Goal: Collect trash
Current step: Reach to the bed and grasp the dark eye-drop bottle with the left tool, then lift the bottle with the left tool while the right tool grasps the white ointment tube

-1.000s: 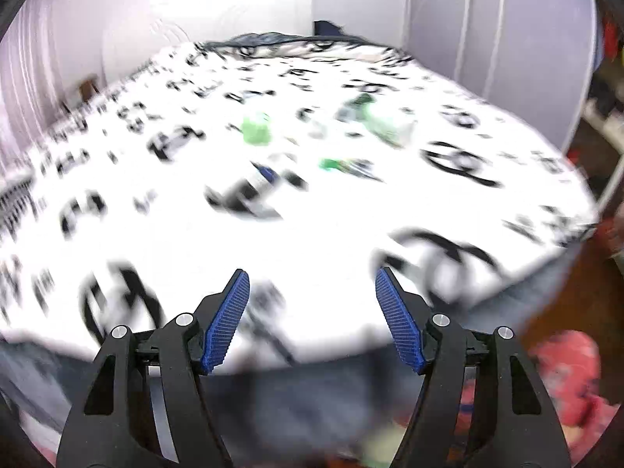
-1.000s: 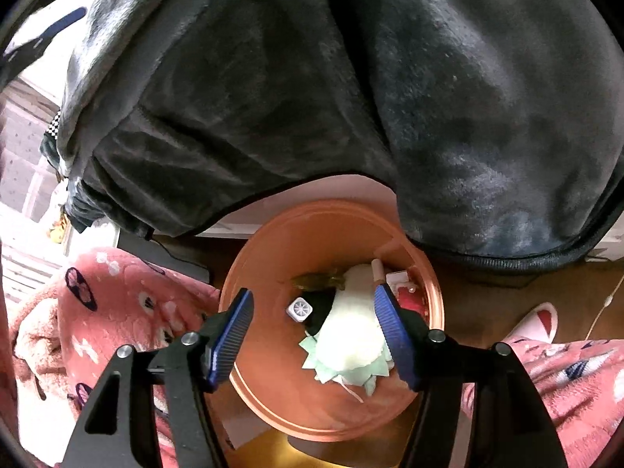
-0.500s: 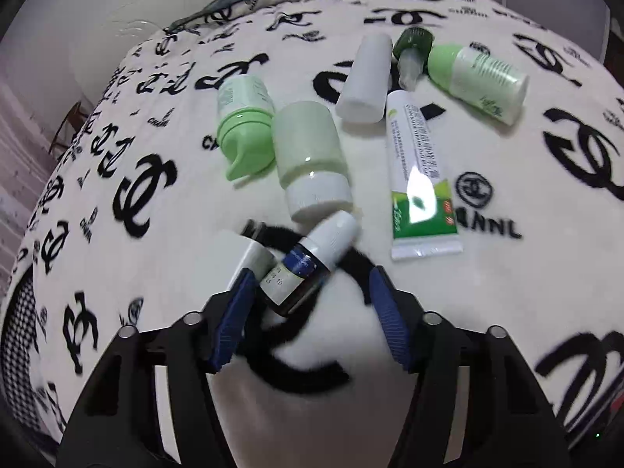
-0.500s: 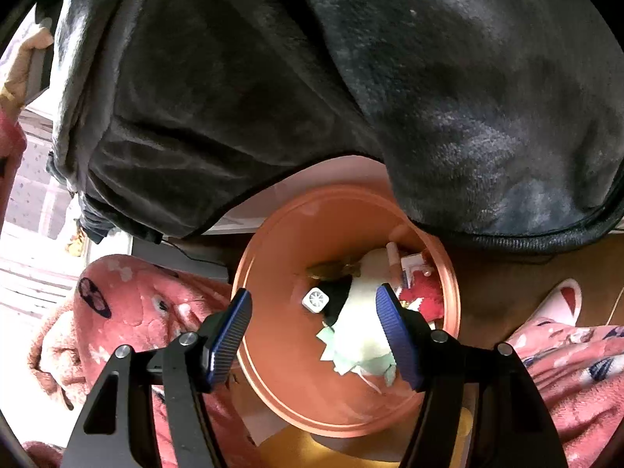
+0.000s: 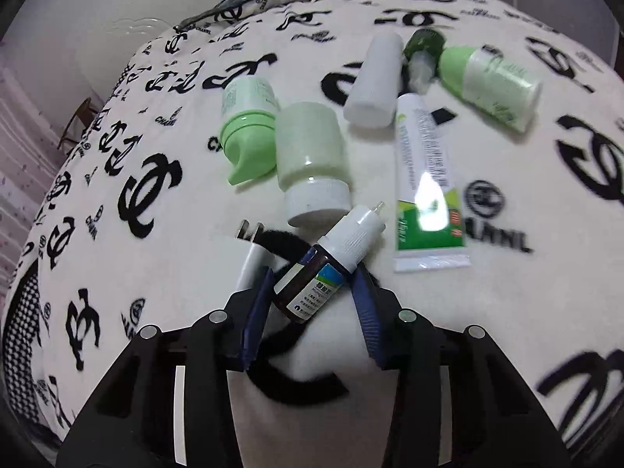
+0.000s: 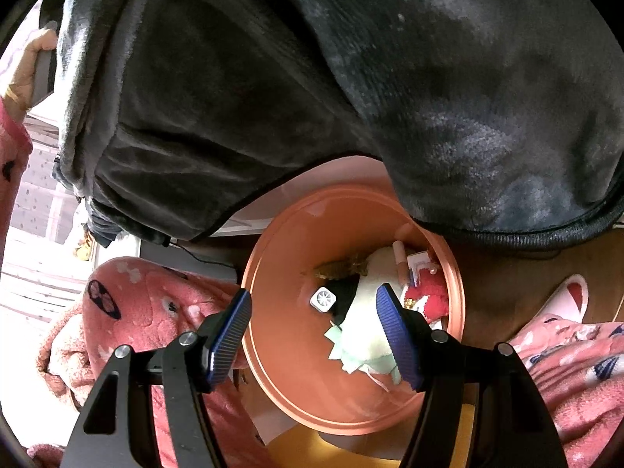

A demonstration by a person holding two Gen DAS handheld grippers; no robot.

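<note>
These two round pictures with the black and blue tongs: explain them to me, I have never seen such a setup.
A person holds a two-finger grabbing tool in each hand, with a wide-angle camera on each looking along the fingers. The left tool is over a patterned blanket strewn with small bottles and a tube. Its jaws are closing around a small brown dropper bottle; a firm grip is not yet clear. The right tool is open and empty, above an orange bin that already holds tissues and scraps.
</note>
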